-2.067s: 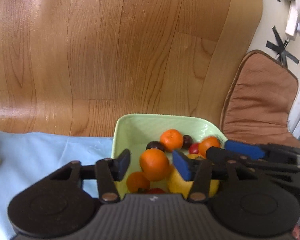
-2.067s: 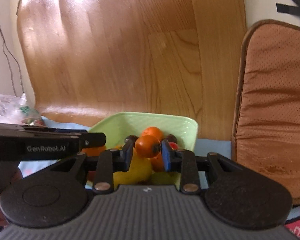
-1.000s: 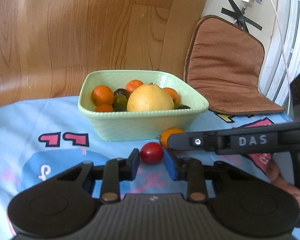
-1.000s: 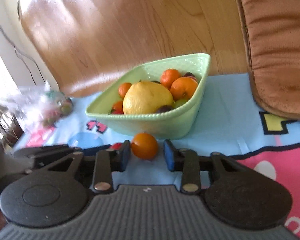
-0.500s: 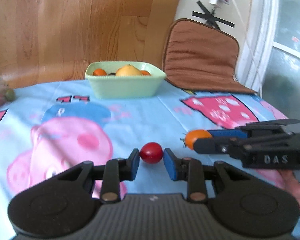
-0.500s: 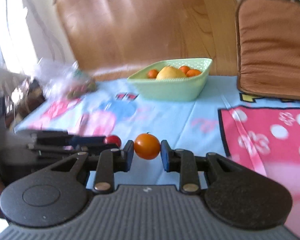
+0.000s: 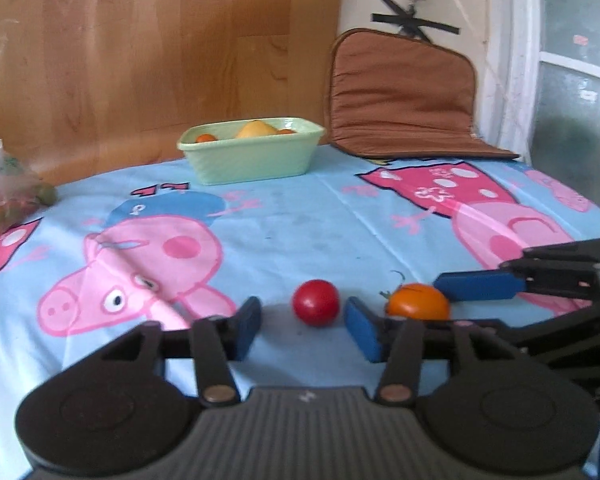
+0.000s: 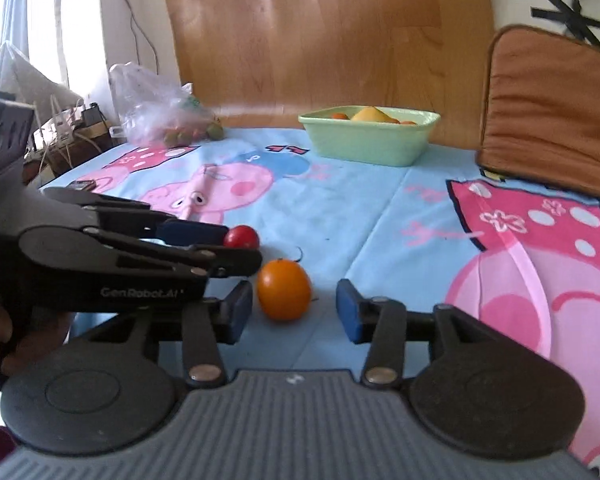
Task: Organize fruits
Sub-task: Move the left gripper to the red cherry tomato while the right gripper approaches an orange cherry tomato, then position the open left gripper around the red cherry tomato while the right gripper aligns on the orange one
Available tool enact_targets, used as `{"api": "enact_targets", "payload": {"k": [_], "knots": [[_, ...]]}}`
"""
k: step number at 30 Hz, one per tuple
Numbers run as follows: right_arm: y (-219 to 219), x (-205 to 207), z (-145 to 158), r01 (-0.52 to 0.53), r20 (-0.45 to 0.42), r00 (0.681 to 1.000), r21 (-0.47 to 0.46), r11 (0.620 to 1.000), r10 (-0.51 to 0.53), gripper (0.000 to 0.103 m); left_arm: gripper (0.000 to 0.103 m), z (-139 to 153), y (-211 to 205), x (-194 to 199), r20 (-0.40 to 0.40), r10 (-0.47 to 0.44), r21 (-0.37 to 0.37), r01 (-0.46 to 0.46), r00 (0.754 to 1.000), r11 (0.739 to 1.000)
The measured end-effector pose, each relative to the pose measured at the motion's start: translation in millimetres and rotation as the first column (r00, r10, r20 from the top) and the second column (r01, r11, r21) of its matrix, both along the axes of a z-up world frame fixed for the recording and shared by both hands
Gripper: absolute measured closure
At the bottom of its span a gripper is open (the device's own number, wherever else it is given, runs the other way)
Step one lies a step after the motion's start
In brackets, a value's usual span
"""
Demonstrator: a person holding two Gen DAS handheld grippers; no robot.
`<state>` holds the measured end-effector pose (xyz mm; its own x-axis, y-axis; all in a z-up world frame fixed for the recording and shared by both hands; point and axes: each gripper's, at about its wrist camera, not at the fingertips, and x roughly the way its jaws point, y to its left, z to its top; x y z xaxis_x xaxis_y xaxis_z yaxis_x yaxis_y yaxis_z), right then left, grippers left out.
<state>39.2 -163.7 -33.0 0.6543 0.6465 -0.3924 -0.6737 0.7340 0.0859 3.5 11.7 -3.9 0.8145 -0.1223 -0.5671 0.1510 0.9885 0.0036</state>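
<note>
A small red fruit (image 7: 315, 302) lies on the cartoon tablecloth between the open blue pads of my left gripper (image 7: 304, 330), untouched by either pad. An orange fruit (image 8: 284, 295) with a thin stem lies on the cloth between the open pads of my right gripper (image 8: 295, 311), closer to the left pad. The two fruits sit side by side; the orange one also shows in the left wrist view (image 7: 418, 302), the red one in the right wrist view (image 8: 242, 237). A pale green bowl (image 7: 252, 160) holding oranges and a large yellow fruit stands far back on the table.
A clear plastic bag of small fruits (image 8: 164, 114) lies at the back left of the table. A brown seat cushion (image 7: 404, 96) leans against the wall behind the bowl's right. A wood panel backs the table. Cables and clutter (image 8: 66, 124) sit off the left edge.
Both grippers carried their fruits from the bowl to the near part of the table, then opened. The red and orange fruits now rest on the cloth, released.
</note>
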Motion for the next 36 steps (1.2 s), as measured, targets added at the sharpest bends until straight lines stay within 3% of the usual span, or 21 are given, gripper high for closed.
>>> {"api": "enact_targets", "payload": {"k": [9,30,36], "knots": [[-2.9,-7.6,-2.4,-0.008,-0.001,1.0,0.01,1.0,0.008,0.052,0.049,-0.9,1.7,-0.1,0.004,0.038,0.012,-0.038,0.999,0.999],[13.9,-25.8,-4.7,0.074,0.122,0.991,-0.137,0.988,-0.057,0.053,0.046,-1.6,0.2,-0.4,0.008,0.045,0.041,-0.045,0.999,0.998],[11.4,-27.9,-4.5,0.099,0.14,0.987,-0.112,0.989,-0.083,0.067,0.042,-1.8,-0.9,0.6,0.007,0.058,0.048,-0.058,0.998,0.997]]}}
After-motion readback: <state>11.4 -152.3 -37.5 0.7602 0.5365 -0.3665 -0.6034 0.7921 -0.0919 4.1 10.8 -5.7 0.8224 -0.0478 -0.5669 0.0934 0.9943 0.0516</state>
